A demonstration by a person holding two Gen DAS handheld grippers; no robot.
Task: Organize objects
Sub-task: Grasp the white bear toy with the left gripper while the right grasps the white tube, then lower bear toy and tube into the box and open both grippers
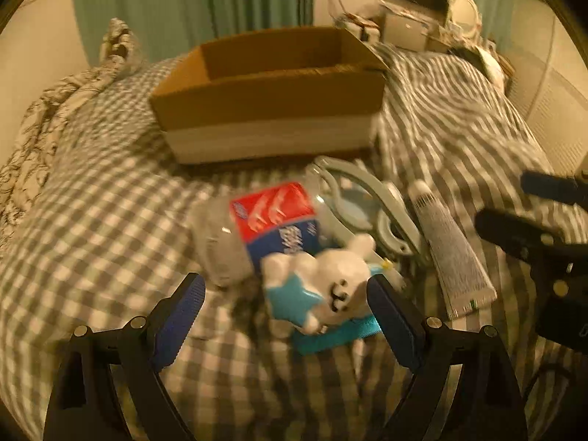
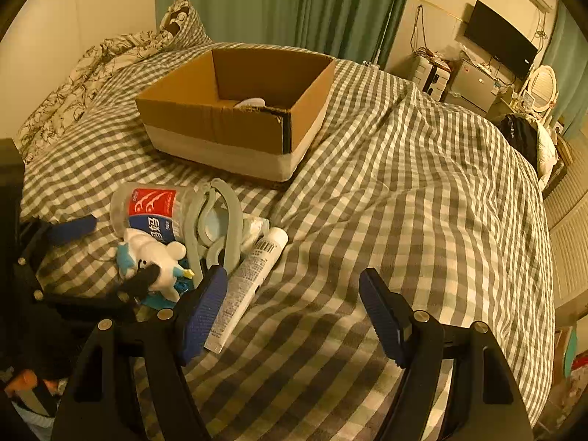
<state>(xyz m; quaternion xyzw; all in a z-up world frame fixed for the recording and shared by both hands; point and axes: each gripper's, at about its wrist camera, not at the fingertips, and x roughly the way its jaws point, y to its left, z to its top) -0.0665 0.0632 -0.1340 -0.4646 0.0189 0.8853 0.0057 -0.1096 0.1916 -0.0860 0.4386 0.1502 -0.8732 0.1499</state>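
A pile of objects lies on the checked bed cover. A white and blue plush toy lies in front of a clear floss-pick jar with a red and blue label. A grey folding hanger and a white tube lie beside them. An open cardboard box stands behind, with a pale object inside. My left gripper is open, its jaws on either side of the plush toy. My right gripper is open and empty, right of the tube.
A patterned pillow lies at the bed's far left. A dresser with a TV, a mirror and clutter stands at the far right. Green curtains hang behind the bed. The right half of the bed cover is rumpled.
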